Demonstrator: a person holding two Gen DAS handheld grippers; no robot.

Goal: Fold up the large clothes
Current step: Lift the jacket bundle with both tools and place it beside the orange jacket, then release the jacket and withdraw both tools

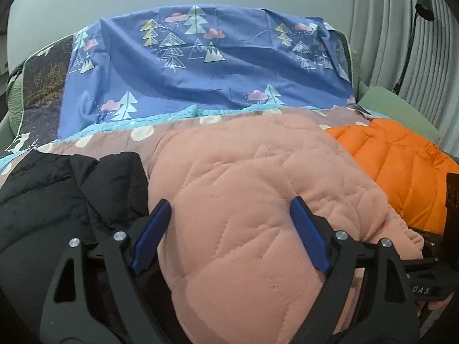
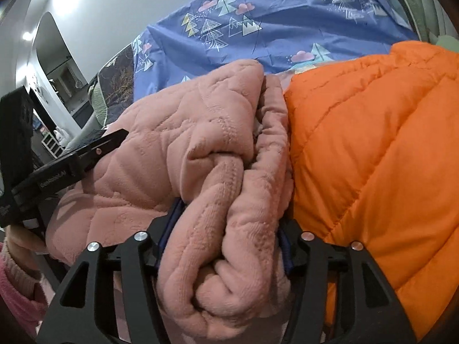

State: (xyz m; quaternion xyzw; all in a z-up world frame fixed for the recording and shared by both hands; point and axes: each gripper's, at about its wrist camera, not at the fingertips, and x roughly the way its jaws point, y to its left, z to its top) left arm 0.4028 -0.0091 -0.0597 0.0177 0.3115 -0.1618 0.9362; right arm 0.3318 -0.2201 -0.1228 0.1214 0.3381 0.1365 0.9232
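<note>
A pink quilted fleece garment (image 1: 252,189) lies bunched on the bed, between a black puffer jacket (image 1: 57,195) on its left and an orange puffer jacket (image 1: 401,172) on its right. My left gripper (image 1: 229,209) is open, its blue-padded fingers (image 1: 152,235) wide apart over the pink fleece, not clamping it. My right gripper (image 2: 229,229) is shut on a thick fold of the pink fleece (image 2: 223,200), which hides most of the pads. The orange jacket (image 2: 373,157) presses against its right side. The left gripper's body (image 2: 57,166) shows at the left of the right wrist view.
A blue sheet with tree and cloud prints (image 1: 215,66) hangs across the back of the bed. A spotted bedspread (image 1: 114,140) covers the mattress. A green pillow (image 1: 401,111) and grey curtains (image 1: 401,43) are at right. A white wall is behind.
</note>
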